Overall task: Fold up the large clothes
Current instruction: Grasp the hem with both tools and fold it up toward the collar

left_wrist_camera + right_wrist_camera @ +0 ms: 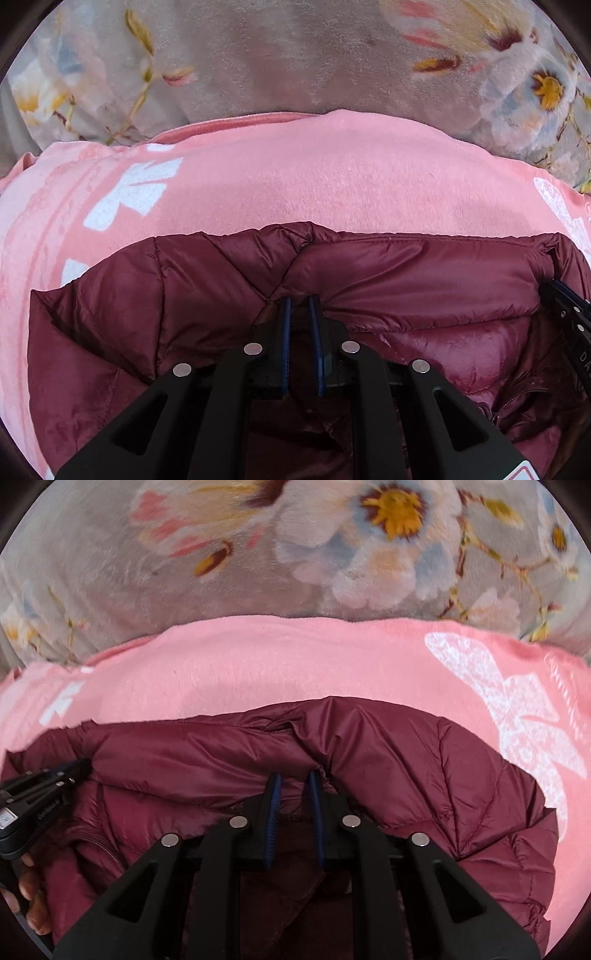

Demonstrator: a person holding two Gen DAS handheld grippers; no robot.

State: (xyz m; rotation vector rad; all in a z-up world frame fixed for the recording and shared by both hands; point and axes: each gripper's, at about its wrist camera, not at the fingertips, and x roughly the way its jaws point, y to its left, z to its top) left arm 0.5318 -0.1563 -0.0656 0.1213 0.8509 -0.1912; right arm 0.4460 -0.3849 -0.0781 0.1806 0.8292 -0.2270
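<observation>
The lower part of the maroon puffer jacket (pixel 406 280) is hidden in both views behind the black gripper bodies, and its bottom edge is cut off by the frame. In the left wrist view a zipper and some crumpled lining show at the lower right, too creased to read clearly.

The left gripper (pixel 300 301) is clamped on the jacket's folded upper edge, its 2 blue-padded fingers (pixel 286 332) close together with fabric bunched between the tips. The right gripper (pixel 295 775) pinches the same edge further along, its fingers (pixel 274 812) likewise narrow with fabric drawn into a pucker at the tips. No earlier view is given to compare.

Each gripper shows at the rim of the other's view: the right one at the far right of the left view (pixel 569 314), the left one at the far left of the right view (pixel 40 790), with a person's fingers (pixel 31 886) curled below it.

The jacket lies on a pink blanket (pixel 295 173) with white printed shapes, which leaves a broad bare band beyond the jacket's upper edge and to both sides. Past the blanket's far edge lies a grey plush bedcover (pixel 147 583) printed with flowers. Nothing else stands on either cloth near the jacket.
</observation>
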